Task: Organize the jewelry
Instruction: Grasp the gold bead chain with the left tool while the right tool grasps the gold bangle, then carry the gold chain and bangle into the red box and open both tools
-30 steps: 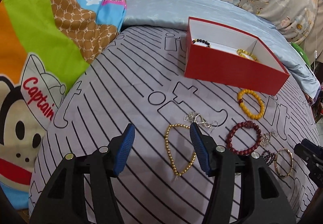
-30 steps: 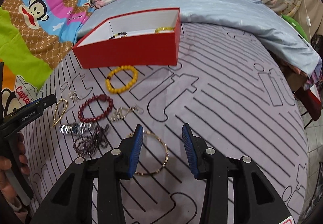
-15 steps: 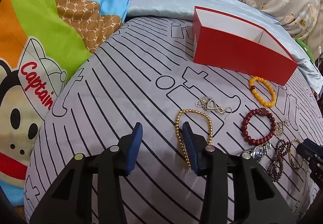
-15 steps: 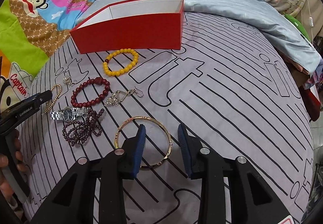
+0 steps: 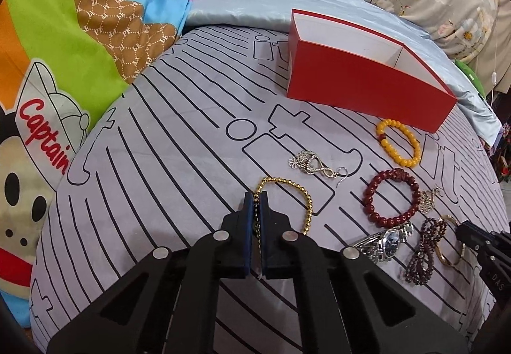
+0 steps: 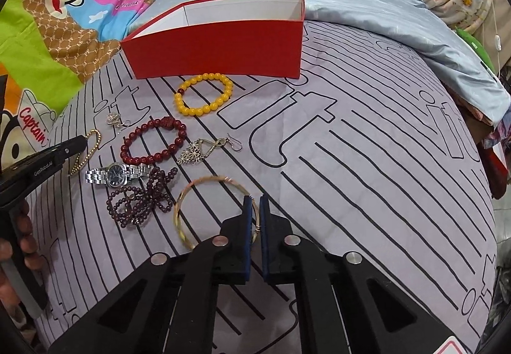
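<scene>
The left gripper has just closed its blue jaws, pinching a gold bead chain on the striped bedspread. The right gripper has just closed too, clamping a thin gold bangle. Beyond lie a silver watch, dark red bracelet and yellow bracelet, then the red box farthest

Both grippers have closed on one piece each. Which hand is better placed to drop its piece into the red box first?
Probably the right. The right gripper, shut on the thin gold bangle, has the red cardboard box almost straight ahead. The left gripper, pinching the gold bead chain, has it further off to its right.
</scene>
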### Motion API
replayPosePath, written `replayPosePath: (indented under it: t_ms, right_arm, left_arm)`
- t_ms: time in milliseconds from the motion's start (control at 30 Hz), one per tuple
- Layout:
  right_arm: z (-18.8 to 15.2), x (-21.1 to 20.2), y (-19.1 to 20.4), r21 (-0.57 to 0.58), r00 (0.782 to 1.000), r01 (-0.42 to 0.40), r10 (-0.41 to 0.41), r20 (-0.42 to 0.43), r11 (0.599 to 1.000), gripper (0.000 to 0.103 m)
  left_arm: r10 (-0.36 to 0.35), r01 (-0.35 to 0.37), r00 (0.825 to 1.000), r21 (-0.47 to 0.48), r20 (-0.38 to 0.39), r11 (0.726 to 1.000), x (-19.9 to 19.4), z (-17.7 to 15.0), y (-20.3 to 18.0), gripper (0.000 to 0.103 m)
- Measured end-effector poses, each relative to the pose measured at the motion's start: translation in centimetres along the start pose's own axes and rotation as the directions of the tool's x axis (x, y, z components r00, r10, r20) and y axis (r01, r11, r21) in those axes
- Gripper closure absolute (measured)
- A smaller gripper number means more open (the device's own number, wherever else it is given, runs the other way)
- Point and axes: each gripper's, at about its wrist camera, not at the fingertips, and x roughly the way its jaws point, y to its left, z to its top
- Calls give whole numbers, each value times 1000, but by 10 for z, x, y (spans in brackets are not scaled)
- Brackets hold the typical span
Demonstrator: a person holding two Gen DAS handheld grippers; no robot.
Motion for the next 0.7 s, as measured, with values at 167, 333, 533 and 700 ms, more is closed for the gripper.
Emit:
replayPosePath:
  t_ms: [167,333,533,700]
  right_arm:
    - [0,-6,-3,23,1000,-17,17,3,1000,100]
    - [4,-16,-5,36,999,-26,25,31,999,100]
    - [16,-32,-9,57,996,-53,49,74,997,100]
    - [33,-47,-12,63,991,-67,59,123,996,100]
  left_arm:
    - [-42,42,999,-25,-1,999,-10,3,-1,100]
    - [-75,75,997,-20,22,997,-28,9,-10,100]
    - [-117,117,991,-1,59,993,-49,22,-22,100]
    - [-145,143,985,25,93,989,-62,38,-34,100]
